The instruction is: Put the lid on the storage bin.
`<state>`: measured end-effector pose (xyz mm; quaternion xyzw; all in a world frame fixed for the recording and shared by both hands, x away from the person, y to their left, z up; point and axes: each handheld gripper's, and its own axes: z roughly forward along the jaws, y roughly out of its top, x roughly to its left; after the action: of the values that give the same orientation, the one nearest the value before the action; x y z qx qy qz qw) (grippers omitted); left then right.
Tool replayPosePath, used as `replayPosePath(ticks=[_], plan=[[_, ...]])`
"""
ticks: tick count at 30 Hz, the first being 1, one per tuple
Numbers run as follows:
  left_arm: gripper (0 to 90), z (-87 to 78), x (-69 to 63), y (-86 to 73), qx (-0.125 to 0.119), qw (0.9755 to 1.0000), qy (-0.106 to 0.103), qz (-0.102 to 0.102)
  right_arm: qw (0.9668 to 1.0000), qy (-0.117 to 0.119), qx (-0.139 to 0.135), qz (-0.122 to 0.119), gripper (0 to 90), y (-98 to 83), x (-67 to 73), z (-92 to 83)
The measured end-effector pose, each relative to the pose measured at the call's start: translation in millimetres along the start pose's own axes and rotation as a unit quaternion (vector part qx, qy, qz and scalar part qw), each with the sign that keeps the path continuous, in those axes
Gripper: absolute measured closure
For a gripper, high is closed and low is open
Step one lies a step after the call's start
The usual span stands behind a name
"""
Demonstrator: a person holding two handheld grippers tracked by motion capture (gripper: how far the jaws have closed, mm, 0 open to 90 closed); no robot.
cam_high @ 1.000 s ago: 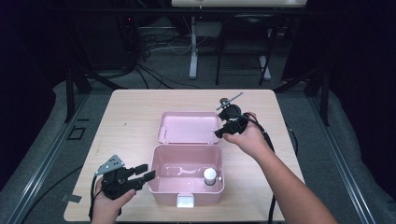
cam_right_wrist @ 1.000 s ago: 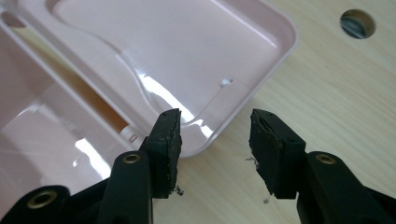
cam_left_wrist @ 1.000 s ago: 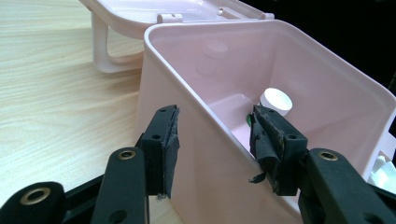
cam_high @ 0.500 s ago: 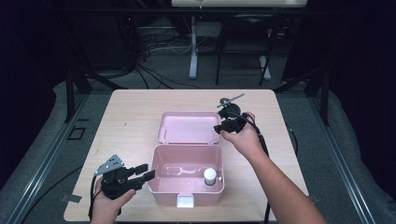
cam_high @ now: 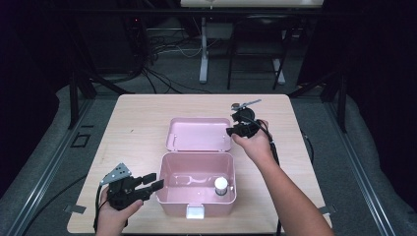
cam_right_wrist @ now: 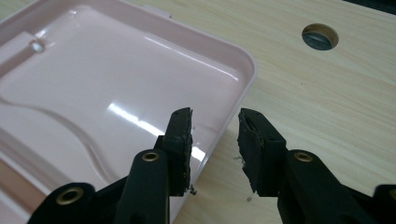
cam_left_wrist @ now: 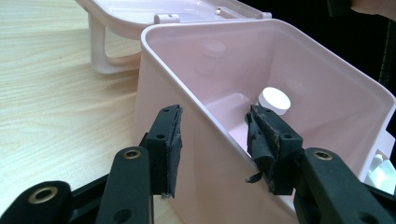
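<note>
- Nearest the person, at about seven o'clock on the table [cam_high: 133, 108], the left gripper [cam_high: 153, 183] sits low beside the pink box [cam_high: 196, 196]. Its jaws straddle the box's left wall, one pad outside and one inside, and both stand off the plastic, so they are open with the wall between them.
- Just past it, the box stands open near six o'clock. A small white-capped bottle [cam_high: 221, 186] stands upright on its floor towards the right; the left gripper view shows that same bottle [cam_left_wrist: 274, 100] just beyond the inner pad, not touched.
- Further back, near the table's centre, the lid [cam_high: 199, 133] lies thrown back flat with its inside facing up, hinged to the box's far edge.
- At about two o'clock of the lid, the right gripper [cam_high: 235, 132] hangs over the lid's right edge. Its jaws have just been closing, and its own view shows the rim of the lid [cam_right_wrist: 243, 65] between the pads, one over the lid and one over the wood, with a gap on each side; it grips nothing yet.
- My reading: the bottle is already in, the box is being steadied, and shutting it looks like what remains: pinch the rim, swing the lid forward, press it down to the latch [cam_high: 195, 212].
</note>
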<state>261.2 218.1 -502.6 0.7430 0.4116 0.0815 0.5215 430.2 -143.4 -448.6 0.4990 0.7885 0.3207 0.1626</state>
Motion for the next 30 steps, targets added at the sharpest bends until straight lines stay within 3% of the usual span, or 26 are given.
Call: replayPosePath(ticks=[13, 30], plan=[[63.4, -0.2, -2.6, 0.7, 0.005, 0.9999, -0.010, 0.008, 0.9978, -0.025, -0.003, 0.062, 66.6, -0.2, -12.5, 15.2], [63.6, -0.3, -2.4, 0.4, 0.004, 0.9999, -0.011, 0.011, 0.9948, -0.031, 0.007, 0.097, 72.6, 3.7, -8.8, 37.9]])
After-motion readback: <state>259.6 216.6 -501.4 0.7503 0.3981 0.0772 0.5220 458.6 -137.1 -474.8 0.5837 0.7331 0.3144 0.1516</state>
